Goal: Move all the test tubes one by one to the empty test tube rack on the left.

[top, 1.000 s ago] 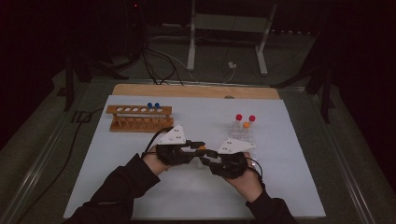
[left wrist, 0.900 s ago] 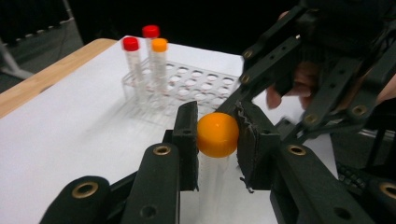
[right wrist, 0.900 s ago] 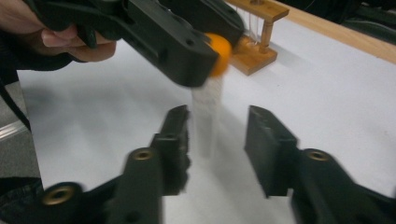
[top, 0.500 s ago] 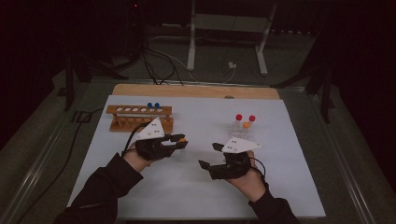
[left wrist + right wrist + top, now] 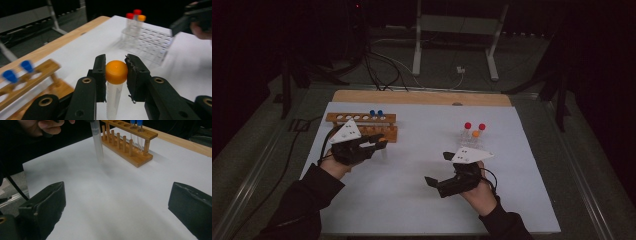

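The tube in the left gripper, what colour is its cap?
Orange. The cap on the tube shows best in the left gripper view, clamped in the left gripper.

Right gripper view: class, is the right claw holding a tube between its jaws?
No. The right claw is wide open, with just the bare white table between its jaws.
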The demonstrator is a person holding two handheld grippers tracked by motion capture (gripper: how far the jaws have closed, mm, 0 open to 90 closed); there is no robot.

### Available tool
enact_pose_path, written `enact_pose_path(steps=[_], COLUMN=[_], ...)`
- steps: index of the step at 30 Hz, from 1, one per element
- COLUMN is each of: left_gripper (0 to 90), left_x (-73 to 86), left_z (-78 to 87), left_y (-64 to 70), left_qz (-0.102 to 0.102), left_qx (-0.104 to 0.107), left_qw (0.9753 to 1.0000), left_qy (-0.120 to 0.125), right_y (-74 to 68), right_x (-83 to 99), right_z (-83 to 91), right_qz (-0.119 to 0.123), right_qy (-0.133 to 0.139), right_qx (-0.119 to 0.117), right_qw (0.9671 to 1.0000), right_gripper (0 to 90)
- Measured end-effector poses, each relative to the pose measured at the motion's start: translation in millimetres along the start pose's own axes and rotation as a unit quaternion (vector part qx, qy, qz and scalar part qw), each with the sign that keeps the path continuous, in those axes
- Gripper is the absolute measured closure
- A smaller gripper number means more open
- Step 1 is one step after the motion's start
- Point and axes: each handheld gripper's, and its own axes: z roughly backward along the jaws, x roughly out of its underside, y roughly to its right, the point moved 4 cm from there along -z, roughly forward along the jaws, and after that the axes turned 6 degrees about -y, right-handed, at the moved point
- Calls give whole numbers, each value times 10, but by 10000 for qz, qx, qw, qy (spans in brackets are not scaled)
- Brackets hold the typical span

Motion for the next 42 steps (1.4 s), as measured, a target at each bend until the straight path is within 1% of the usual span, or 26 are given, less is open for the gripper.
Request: enact_pose_path(steps=[1,2,7,9,11,13,14,15,16,17,18,21,24,26,27,28,31,32,34,36,39,40,41,42], left_gripper=[721,721,721,721,721,721,721,721,721,721,721,721,721,721,721,721,721,721,721,721,721,721,721,721], left_x=[17,27,33,15,-9,-43,-64,-64,-84,-128,-154,-233,-305,-344,-358,-367,-374,-370,-351,-324,-268,-246,-246,-205], left_z=[22,44,159,201,237,263,272,272,278,283,289,304,279,251,231,206,126,99,48,-5,-81,-102,-102,-136], left_y=[-57,-106,-328,-408,-489,-565,-600,-600,-633,-690,-715,-791,-874,-934,-965,-995,-1062,-1084,-1126,-1171,-1226,-1242,-1242,-1272], left_qz=[36,70,239,245,295,333,370,370,367,408,400,453,454,479,478,518,545,604,626,716,781,803,803,875], left_qx=[-115,-202,-517,-656,-745,-877,-903,-903,-981,-1048,-1136,-1251,-1408,-1468,-1548,-1565,-1732,-1716,-1809,-1816,-1868,-1906,-1906,-1895], left_qw=[9999,9998,9984,9975,9967,9955,9951,9951,9943,9934,9923,9902,9879,9866,9854,9849,9817,9815,9796,9788,9778,9770,9770,9767], left_qy=[-8,-16,27,48,86,118,159,159,173,240,276,414,473,522,525,538,578,603,616,622,544,515,515,496], right_y=[2,1,7,8,13,22,24,25,27,27,29,34,41,45,47,49,61,64,69,70,76,79,81,83], right_x=[0,0,-10,-12,-14,-16,-19,-20,-20,-21,-21,-19,-20,-21,-20,-19,-17,-15,-14,-13,-12,-11,-10,-9], right_z=[1,6,19,22,27,31,34,36,37,39,39,44,51,54,56,58,67,70,71,76,83,84,85,88], right_qz=[22,31,32,54,31,39,17,6,19,18,19,29,16,13,2,0,-25,-23,-21,-25,-26,-25,-30,-37], right_qy=[-4,6,58,56,82,97,115,110,108,114,115,107,105,114,123,120,132,127,137,140,148,147,151,157], right_qx=[32,13,41,54,35,64,49,43,62,59,59,67,47,47,47,50,46,43,51,51,46,53,55,53], right_qw=[10000,10000,10000,10000,10000,9999,9999,9999,9999,9999,9999,9999,9999,9999,9999,9999,9999,9999,9999,9999,9999,9999,9999,9999], right_gripper=[15,15,15,15,15,15,15,15,15,15,15,15,15,15,15,15,15,15,15,15,15,15,15,15])
